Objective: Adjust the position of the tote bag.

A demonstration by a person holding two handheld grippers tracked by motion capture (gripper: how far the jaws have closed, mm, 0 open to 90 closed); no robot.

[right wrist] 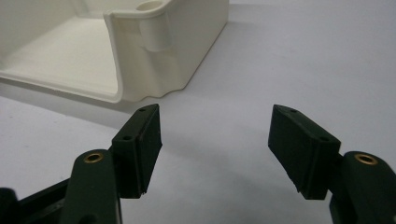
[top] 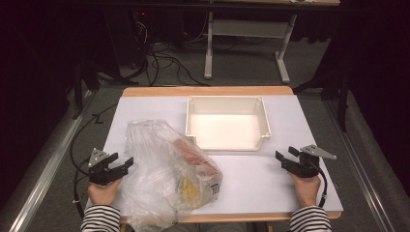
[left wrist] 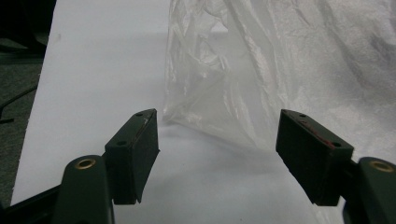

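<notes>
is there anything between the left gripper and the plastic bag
Nothing visible. The left gripper has its jaws open, with bare table between it and the plastic bag just ahead.

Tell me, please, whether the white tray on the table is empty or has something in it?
Empty: the white tray shows only its bare floor in the high view, and the plastic bag lies outside it.

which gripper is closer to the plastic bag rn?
Left. The left gripper sits open right at the plastic bag, by its left edge, not gripping. The right gripper, also open, is well off across bare table, nearer the white tray.
</notes>
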